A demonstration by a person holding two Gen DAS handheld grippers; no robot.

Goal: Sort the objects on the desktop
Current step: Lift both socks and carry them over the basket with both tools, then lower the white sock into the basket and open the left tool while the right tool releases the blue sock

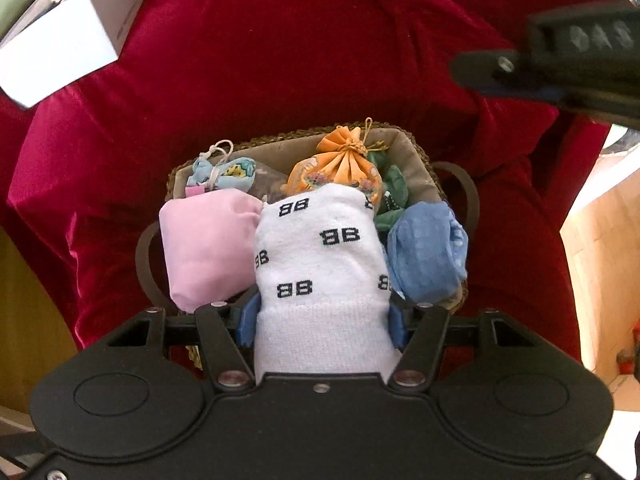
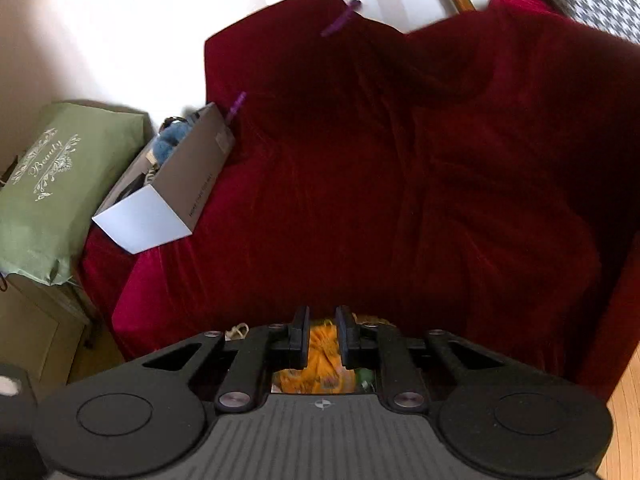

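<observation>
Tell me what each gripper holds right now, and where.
Left gripper clamps the white sock roll at its ribbed cuff end, over the basket. Right gripper is shut with nothing between its fingers.

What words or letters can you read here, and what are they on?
"BB", repeated all over: white sock held in the left gripper.
"Beauty", among leafy scrolls: green bag.
"DAS", blurred, so not certain: black gripper at the upper right of the left view.
A small line of print on the side of the white box: too small to read.
</observation>
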